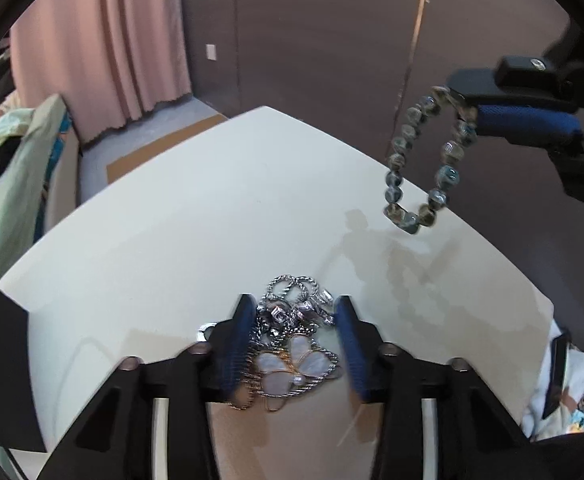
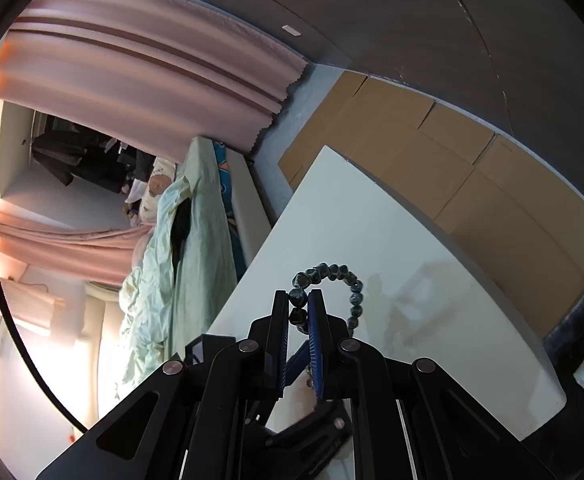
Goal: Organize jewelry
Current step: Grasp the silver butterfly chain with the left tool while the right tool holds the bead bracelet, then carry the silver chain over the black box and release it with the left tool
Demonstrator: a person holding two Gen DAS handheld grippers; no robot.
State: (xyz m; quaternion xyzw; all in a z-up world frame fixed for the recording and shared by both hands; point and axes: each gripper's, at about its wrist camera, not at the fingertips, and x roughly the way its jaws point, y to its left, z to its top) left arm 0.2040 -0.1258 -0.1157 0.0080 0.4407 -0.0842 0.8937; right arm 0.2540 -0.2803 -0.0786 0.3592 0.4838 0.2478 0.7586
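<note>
Blue-padded left gripper (image 1: 296,320) straddles a tangled jewelry pile (image 1: 292,332) at six o'clock on the white table (image 1: 171,220), fingers apart, not yet pinching; closing could snag several chains together. At two o'clock, and in the right wrist view, the right gripper (image 2: 299,308) clamps a beaded bracelet (image 2: 332,280), which might slip.

Black left tool (image 1: 296,320), blue ribbed pads (image 1: 235,344), round silver rivets (image 2: 248,345)
</note>
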